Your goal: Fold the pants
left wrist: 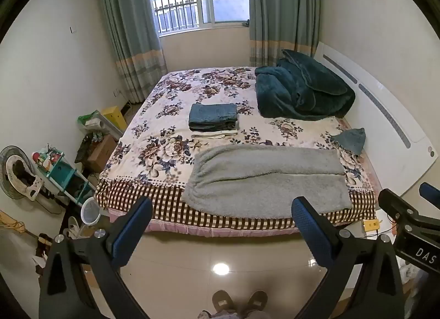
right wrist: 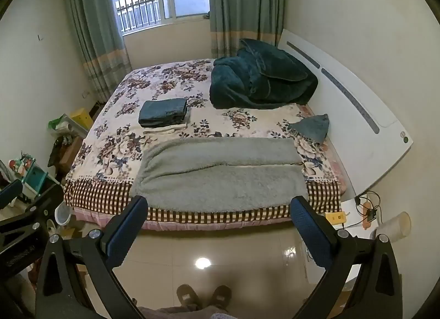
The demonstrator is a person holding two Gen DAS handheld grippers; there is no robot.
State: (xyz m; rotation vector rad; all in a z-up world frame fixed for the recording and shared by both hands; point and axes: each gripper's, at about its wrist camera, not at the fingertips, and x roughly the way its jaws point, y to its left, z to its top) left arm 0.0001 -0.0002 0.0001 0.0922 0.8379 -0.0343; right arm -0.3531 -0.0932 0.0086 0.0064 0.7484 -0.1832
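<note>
Glossy tile floor [left wrist: 220, 250] fills the foreground, with the person's slippers [left wrist: 239, 302] at the bottom. Both hand-held grippers, left [left wrist: 220, 225] and right [right wrist: 218, 222], hang spread wide and empty, short of the bed [left wrist: 165, 203]. Grey fleece pants [left wrist: 264, 176] lie flat along the bed's near edge, legs together, one end towards the headboard [left wrist: 385, 115]. They look soft, light and limp, likely to sag, so pinching two corners of one end seems best. Beyond sit folded clothes [left wrist: 213, 116] mid-bed and a teal blanket [left wrist: 302, 90] at the far corner.
</note>
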